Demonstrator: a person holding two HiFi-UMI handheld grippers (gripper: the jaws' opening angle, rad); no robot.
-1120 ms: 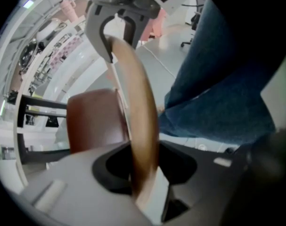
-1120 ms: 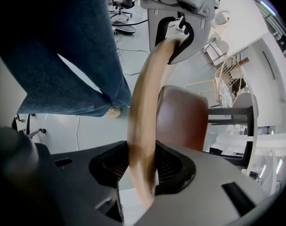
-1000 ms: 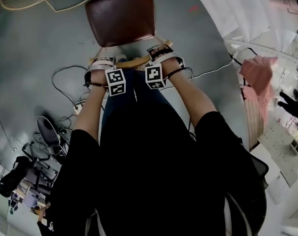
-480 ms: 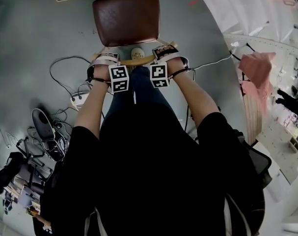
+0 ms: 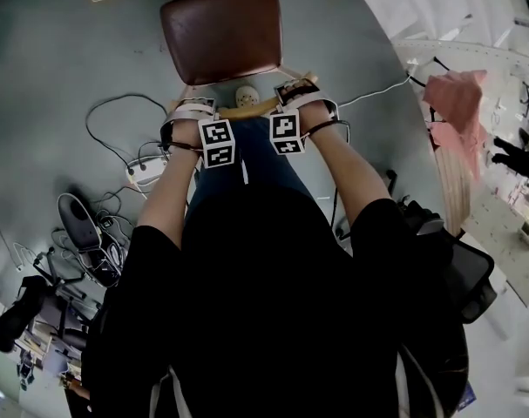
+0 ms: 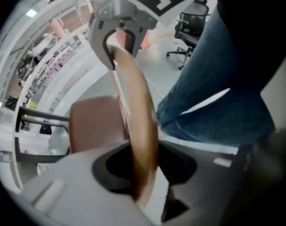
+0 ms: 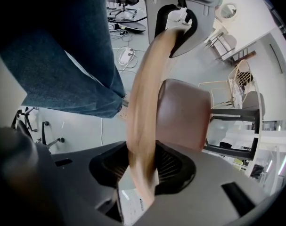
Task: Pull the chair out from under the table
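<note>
On the open grey floor [image 5: 90,59], the chair [image 5: 219,31] stood directly in front of the person, its brown padded seat fully exposed with nothing overhanging it. Its curved wooden top rail [image 5: 257,105] ran crosswise, just above the person's shoe [image 5: 245,96].

Both tools had hold of that rail. The left gripper [image 6: 143,171] had its jaws partly closed on the rail near one end, the wood running straight through the gap and filling it. The right gripper [image 7: 143,171] was clamped the same way near the other end, both pointing steeply downward.

Beyond the seat, the right gripper view showed a dark-framed counter [image 7: 230,111] with a gap of floor before it, so the chair looked already clear of it. Loose cables [image 5: 116,116] and a power strip [image 5: 146,171] lay on the floor to the person's left.

The step in hand seemed to be the late part of the pull itself. The next move probably called for an even draw with both hands so that the chair came back square, stopping short of the person's feet and the cables, then settling the legs and easing the jaws off the rail.
</note>
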